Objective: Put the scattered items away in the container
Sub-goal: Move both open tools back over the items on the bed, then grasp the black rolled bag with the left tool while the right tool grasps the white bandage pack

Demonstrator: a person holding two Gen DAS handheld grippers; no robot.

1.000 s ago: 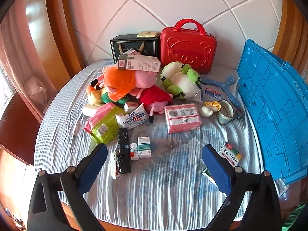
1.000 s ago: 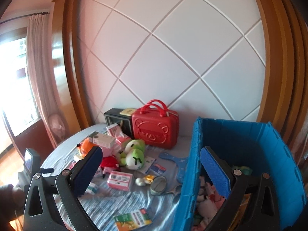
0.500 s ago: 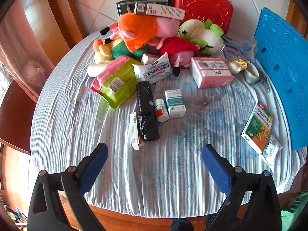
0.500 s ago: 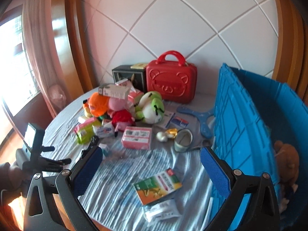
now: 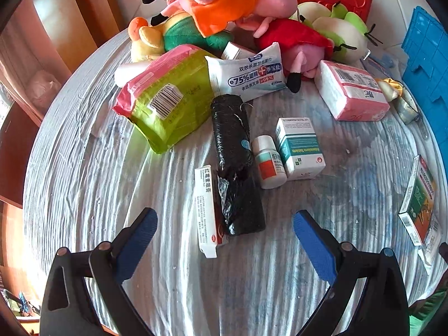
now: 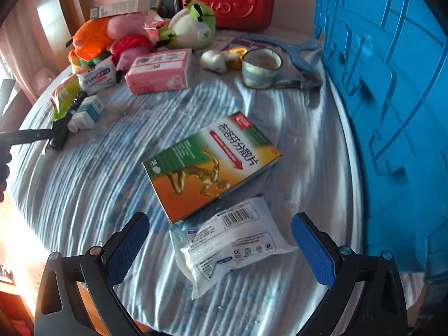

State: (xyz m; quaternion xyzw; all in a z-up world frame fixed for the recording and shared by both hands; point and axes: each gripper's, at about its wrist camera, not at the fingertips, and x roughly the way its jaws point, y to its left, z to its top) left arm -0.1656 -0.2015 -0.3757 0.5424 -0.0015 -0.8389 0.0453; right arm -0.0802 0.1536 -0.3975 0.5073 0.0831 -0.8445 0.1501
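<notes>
Both grippers are spread wide and hold nothing. The left gripper (image 5: 224, 238) hangs over the black roll (image 5: 233, 162), with the thin red-and-white box (image 5: 205, 210) touching the roll on one side and the small bottle (image 5: 268, 165) on the other. If the fingers close here, I think they could catch the box together with the roll, or push the bottle away. The right gripper (image 6: 219, 247) is above the soft white packet (image 6: 229, 246), which lies near the blue container (image 6: 392, 84) and partly under the green-orange box (image 6: 210, 165); this packet may slip or drag the box.
</notes>
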